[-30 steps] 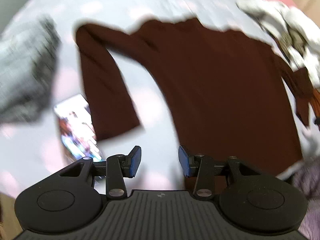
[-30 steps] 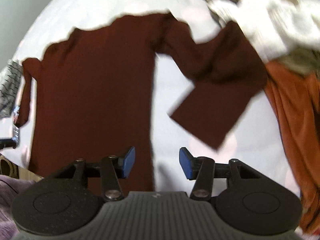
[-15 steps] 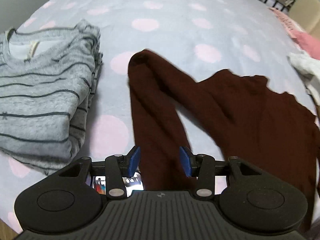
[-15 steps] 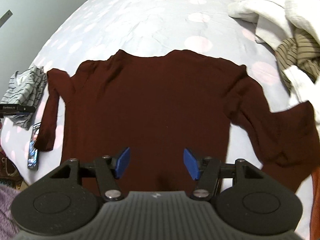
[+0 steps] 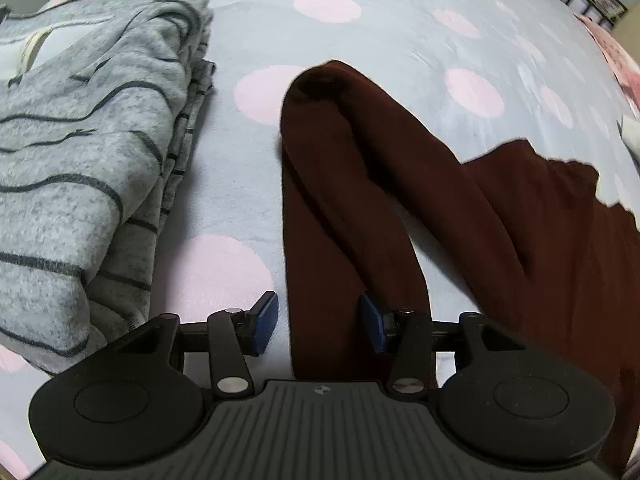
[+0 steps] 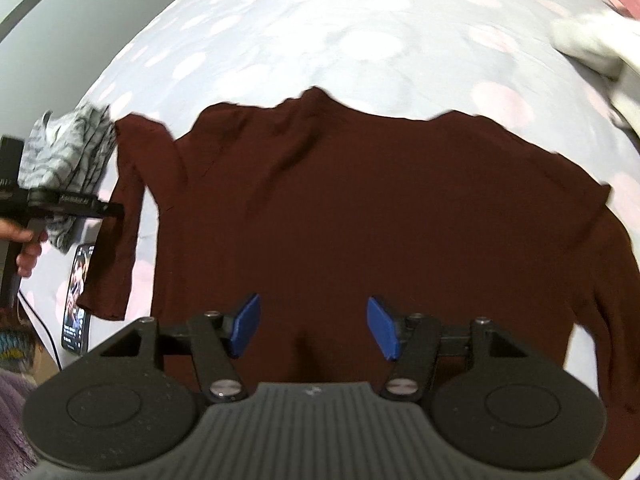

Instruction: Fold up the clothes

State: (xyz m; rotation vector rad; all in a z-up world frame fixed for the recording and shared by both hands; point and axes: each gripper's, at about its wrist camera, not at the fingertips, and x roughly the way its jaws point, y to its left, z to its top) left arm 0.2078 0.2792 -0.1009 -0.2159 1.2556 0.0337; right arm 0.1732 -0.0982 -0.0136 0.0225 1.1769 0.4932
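Note:
A dark maroon long-sleeved sweater lies flat on the dotted bedsheet, neck at the far side. Its left sleeve is bent back on itself and runs toward me. My left gripper hangs close over that sleeve. Its jaws are closing with the sleeve's lower part between them, but the pads do not press on it. My right gripper stands open above the sweater's body near the hem, with nothing gripped. A hand at the left edge holds the other tool.
A folded grey striped sweater lies just left of the sleeve. A phone lies by the sleeve's cuff near the bed's edge. White clothes are heaped at the far right.
My left gripper has swung from over the sweater's body to its left sleeve and sunk closer. The right gripper has moved from the right sleeve to over the body, its jaws wider.

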